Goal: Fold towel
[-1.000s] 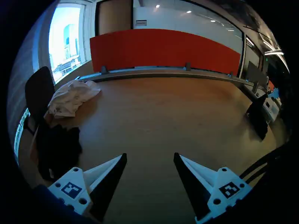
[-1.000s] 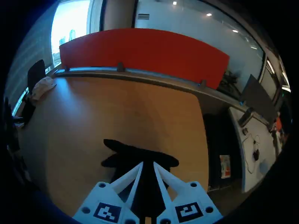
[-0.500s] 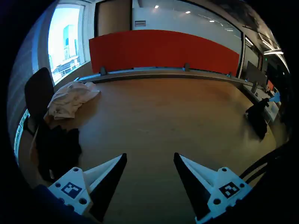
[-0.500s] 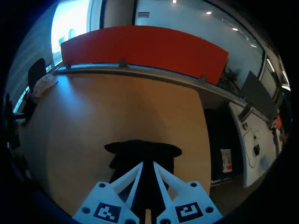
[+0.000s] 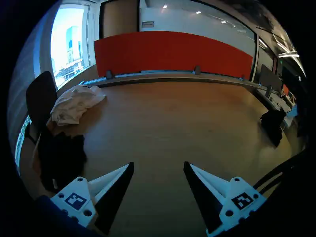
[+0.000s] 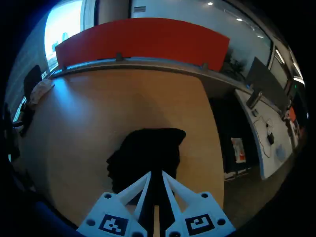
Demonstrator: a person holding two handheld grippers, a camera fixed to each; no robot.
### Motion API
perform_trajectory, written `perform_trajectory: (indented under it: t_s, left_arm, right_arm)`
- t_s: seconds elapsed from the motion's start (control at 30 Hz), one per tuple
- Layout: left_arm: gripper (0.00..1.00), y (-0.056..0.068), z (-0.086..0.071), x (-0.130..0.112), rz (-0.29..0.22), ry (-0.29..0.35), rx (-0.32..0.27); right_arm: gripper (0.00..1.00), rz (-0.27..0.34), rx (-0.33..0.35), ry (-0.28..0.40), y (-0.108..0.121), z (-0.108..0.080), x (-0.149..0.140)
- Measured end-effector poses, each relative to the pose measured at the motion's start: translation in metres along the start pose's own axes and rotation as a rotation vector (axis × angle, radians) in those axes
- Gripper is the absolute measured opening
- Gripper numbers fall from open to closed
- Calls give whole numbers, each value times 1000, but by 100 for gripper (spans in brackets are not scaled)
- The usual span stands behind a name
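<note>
A black towel [image 6: 147, 152] lies bunched on the wooden table [image 6: 98, 106] in the right gripper view. My right gripper [image 6: 156, 173] is shut on its near edge, fingers almost touching. In the left gripper view the same black towel [image 5: 272, 121] sits as a dark heap at the table's far right edge. My left gripper [image 5: 158, 163] hangs open over bare table [image 5: 166, 114], with nothing between its fingers.
A crumpled white cloth [image 5: 75, 103] lies at the table's far left, and a black cloth heap [image 5: 61, 158] nearer me on the left. A black chair [image 5: 39, 96] stands beside them. A red partition [image 5: 173, 49] runs along the back edge. Another desk [image 6: 264, 130] stands right.
The right gripper has moved forward over the black towel, which now reaches farther up the view in a taller heap. The left gripper has stayed still and open.
</note>
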State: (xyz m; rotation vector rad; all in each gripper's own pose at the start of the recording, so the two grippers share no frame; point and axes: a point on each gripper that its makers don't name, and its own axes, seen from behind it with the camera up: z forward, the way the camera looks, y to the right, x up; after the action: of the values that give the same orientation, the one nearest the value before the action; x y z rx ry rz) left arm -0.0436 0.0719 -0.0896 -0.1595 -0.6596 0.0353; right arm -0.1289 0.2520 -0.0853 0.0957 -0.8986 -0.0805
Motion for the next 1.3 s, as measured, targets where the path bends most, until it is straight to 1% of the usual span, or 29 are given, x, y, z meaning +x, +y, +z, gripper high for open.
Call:
perform_trajectory:
  t_s: [0.2, 0.47, 0.67, 0.9, 1.3]
  left_arm:
    - [93, 1, -1, 1, 8, 2, 0]
    - [93, -1, -2, 1, 7, 2, 9]
    - [93, -3, -2, 2, 7, 1, 15]
    - [93, -2, -2, 1, 4, 1, 17]
    - [93, 0, -3, -1, 5, -2, 18]
  right_arm:
    - [8, 27, -22, -34, 8, 6, -22]
    - [8, 58, -62, -75, 20, 18, -42]
    - [8, 72, -90, -105, 27, 26, -53]
    - [8, 94, -122, -151, 34, 38, -67]
    - [8, 120, -140, -182, 35, 52, -78]
